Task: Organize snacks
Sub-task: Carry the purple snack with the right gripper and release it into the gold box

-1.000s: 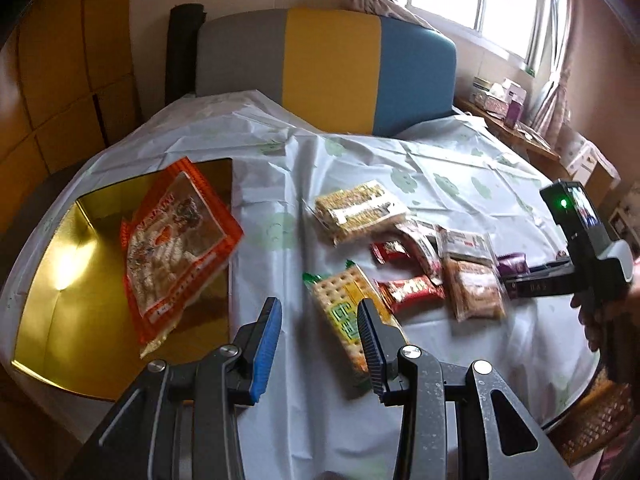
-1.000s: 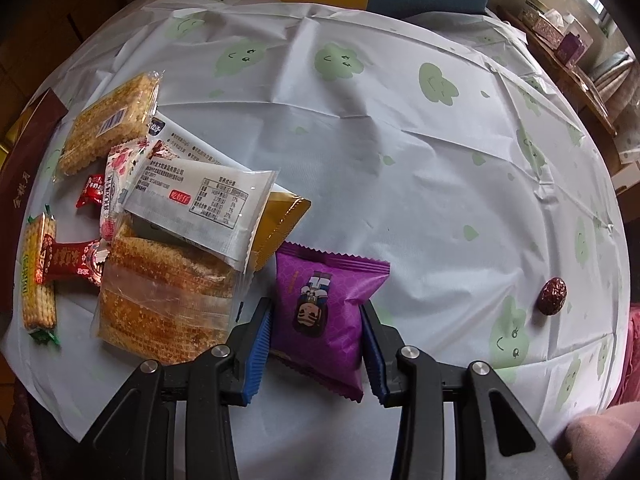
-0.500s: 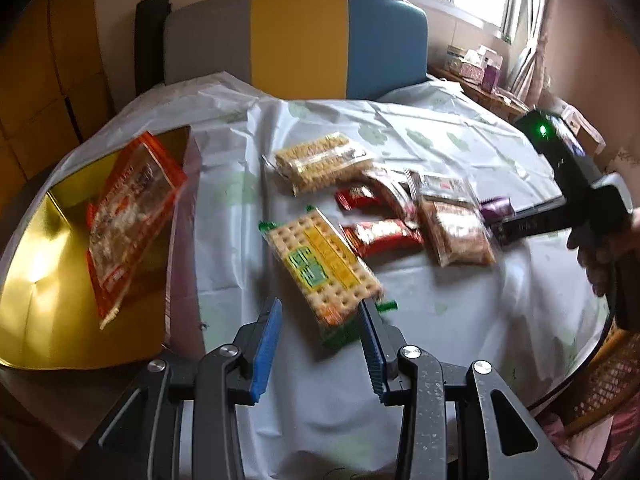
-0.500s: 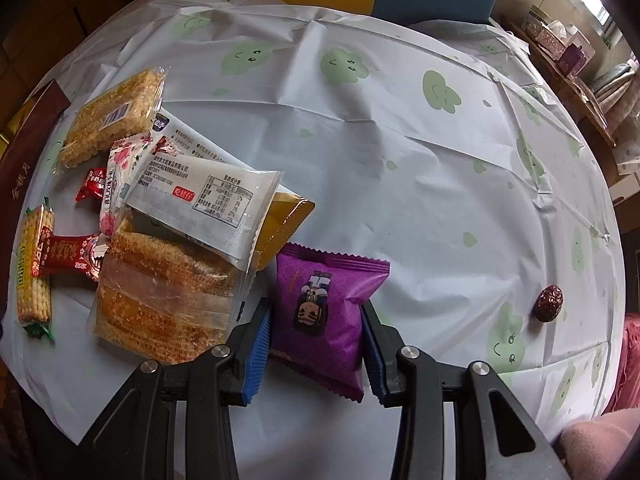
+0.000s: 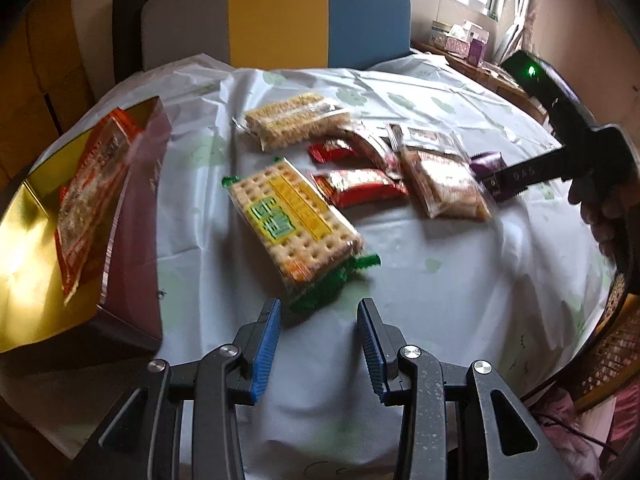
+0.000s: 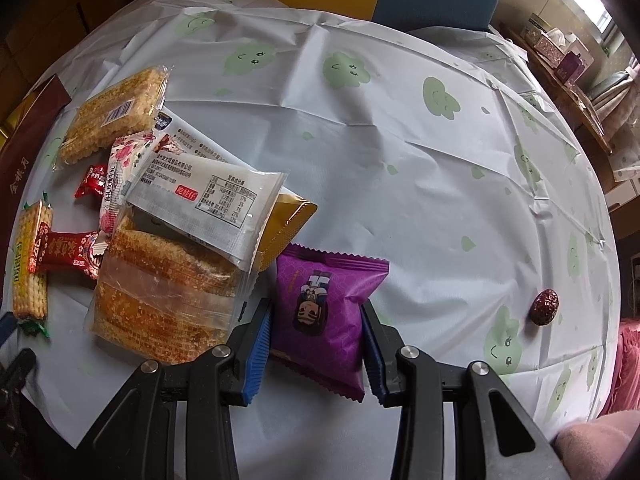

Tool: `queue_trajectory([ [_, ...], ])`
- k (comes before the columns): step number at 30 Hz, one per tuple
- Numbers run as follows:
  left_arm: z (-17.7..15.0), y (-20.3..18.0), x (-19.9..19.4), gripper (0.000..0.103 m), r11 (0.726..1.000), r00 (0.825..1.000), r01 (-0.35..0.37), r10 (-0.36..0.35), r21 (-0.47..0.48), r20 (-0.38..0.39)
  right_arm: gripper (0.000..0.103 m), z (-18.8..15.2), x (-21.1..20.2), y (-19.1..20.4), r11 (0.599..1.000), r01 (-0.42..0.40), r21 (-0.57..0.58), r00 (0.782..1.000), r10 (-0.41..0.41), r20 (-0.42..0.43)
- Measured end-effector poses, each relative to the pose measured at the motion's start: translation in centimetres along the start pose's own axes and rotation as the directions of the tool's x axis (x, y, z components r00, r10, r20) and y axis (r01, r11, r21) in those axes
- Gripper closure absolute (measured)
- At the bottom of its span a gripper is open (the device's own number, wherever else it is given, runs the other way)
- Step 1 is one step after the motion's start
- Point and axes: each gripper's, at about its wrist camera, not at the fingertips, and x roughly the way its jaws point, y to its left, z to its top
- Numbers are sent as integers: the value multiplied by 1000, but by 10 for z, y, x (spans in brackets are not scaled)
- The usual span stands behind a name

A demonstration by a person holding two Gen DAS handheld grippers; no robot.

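Dropping lower over the table, the left gripper (image 5: 319,328) now frames the cracker pack (image 5: 294,218) far closer than a second ago; its jaws stand partly open and empty, the pack's green end (image 5: 332,280) just ahead of the tips. That reads as lining up for the next pick. At the left edge sits the gold box (image 5: 24,220), with an orange bag (image 5: 90,200) already leaning inside, so one snack looks sorted and the rest wait in a loose heap mid-table. Bare cloth (image 5: 440,264) lies to the right of the crackers, while the box's wall stands near on the left, leaving little room on that side.

From the right wrist, nothing has shifted: the right gripper (image 6: 316,330) straddles the purple packet (image 6: 324,304), pads at its two sides. Whether they actually press it I cannot tell. The rice-cake pack (image 6: 160,292) lies just beside the left pad. Open cloth stretches to the right, with only a date (image 6: 545,306) near the edge.
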Motion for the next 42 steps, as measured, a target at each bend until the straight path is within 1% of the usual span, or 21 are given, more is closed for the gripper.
queue_trajectory([
  [3,0,0,1,57,1000,1000,12,-12,1,11,62,-1,-1,-1,1000,-3,6,1000,3,2],
  [6,0,1,2,53,1000,999,27,-27,-3,16,63,-1,-1,-4,1000,-14,21,1000,14,2],
  [8,-1,2,2,53,999,999,32,-32,-3,19,63,0,-3,-8,999,-22,37,1000,22,1],
  [11,-2,1,2,50,999,999,38,-38,3,28,63,0,-7,-15,998,-14,65,1000,14,6],
  [13,-3,0,2,47,999,999,43,-43,6,32,63,0,-17,-21,996,-23,83,999,19,41],
  [16,-4,-1,2,45,999,998,47,-47,13,38,63,3,-38,-23,996,-43,79,995,35,99],
  [20,-3,0,1,44,998,997,58,-58,8,42,63,7,-65,-8,993,-114,1,980,112,165],
  [22,-4,1,1,43,998,996,69,-69,7,50,63,11,-78,5,985,-164,-53,967,171,188],
  [23,-5,1,0,43,997,996,72,-72,9,55,63,14,-86,16,976,-195,-92,957,210,199],
  [25,-6,2,-1,43,997,995,79,-80,8,62,63,15,-96,37,963,-226,-147,944,254,210],
  [29,-8,6,-3,43,995,992,102,-102,-3,73,63,20,-112,82,926,-280,-254,921,334,202],
  [33,-9,9,-5,40,991,988,134,-132,-19,85,63,22,-121,124,876,-333,-350,894,411,178],
  [35,-10,9,-5,40,989,986,143,-141,-20,93,63,23,-126,139,843,-373,-387,874,459,158],
  [36,-10,10,-5,40,989,985,145,-143,-19,94,63,25,-130,149,817,-407,-409,858,495,136],
  [39,-12,10,-6,39,989,985,144,-142,-13,100,63,30,-142,179,748,-472,-466,815,572,93],
  [40,-12,10,-6,38,989,984,145,-142,-13,103,63,31,-147,190,717,-499,-488,796,601,71],
  [41,-13,10,-6,38,989,984,147,-144,-15,104,62,31,-149,199,693,-517,-502,784,619,48],
  [42,-13,10,-6,38,989,984,150,-147,-16,105,62,33,-150,212,661,-538,-523,771,637,12],
])
